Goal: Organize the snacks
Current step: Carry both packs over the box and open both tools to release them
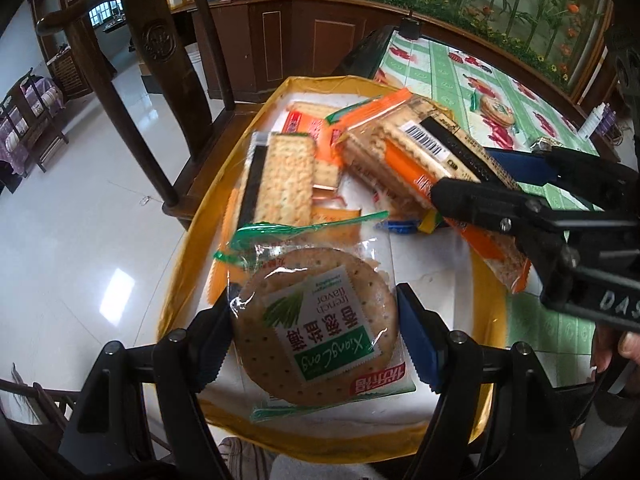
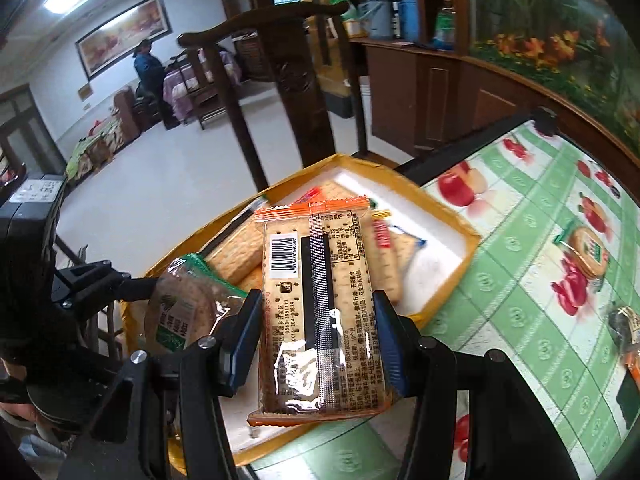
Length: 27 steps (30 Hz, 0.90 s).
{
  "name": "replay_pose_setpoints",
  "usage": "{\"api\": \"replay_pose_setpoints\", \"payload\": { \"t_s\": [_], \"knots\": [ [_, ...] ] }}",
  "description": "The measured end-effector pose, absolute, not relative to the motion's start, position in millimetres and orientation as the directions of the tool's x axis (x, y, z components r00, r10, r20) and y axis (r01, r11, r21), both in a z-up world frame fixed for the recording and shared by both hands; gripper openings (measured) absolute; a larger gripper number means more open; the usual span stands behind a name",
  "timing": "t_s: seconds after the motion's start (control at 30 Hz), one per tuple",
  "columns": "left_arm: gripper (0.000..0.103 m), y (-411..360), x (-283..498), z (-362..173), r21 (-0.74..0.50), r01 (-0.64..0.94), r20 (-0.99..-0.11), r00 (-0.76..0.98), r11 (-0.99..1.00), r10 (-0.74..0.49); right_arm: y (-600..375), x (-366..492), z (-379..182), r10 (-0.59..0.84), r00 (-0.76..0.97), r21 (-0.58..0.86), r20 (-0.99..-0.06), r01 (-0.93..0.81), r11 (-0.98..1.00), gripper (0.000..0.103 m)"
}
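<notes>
My left gripper (image 1: 316, 332) is shut on a round cracker pack (image 1: 320, 328) with a green label, held over the near end of the yellow box (image 1: 188, 240). My right gripper (image 2: 316, 340) is shut on an orange rectangular cracker pack (image 2: 320, 300), barcode side up, held over the same box (image 2: 460, 232). In the left wrist view the right gripper (image 1: 500, 196) comes in from the right with that pack (image 1: 404, 152). Several cracker packs (image 1: 284, 176) lie in the box.
The box sits at the left end of a table with a green fruit-print cloth (image 2: 540, 280). Another round cracker pack (image 2: 588, 252) and a dark wrapped snack (image 2: 628, 328) lie on the cloth. A dark wooden chair (image 1: 168, 64) stands behind the box.
</notes>
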<state>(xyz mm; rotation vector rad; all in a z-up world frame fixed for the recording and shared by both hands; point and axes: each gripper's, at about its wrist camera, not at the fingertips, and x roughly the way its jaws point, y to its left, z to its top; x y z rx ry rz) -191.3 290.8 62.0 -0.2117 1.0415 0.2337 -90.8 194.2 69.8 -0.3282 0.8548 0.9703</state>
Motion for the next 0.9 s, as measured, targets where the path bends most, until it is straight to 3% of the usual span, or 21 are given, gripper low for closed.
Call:
{"api": "replay_pose_setpoints", "payload": {
  "t_s": [0.9],
  "knots": [
    [0.076, 291, -195, 52, 0.008, -0.32, -0.855, 0.489, 0.947, 0.172, 218, -115, 55, 0.552, 0.261, 0.087, -0.792, -0.847, 0.525, 0.057]
  ]
}}
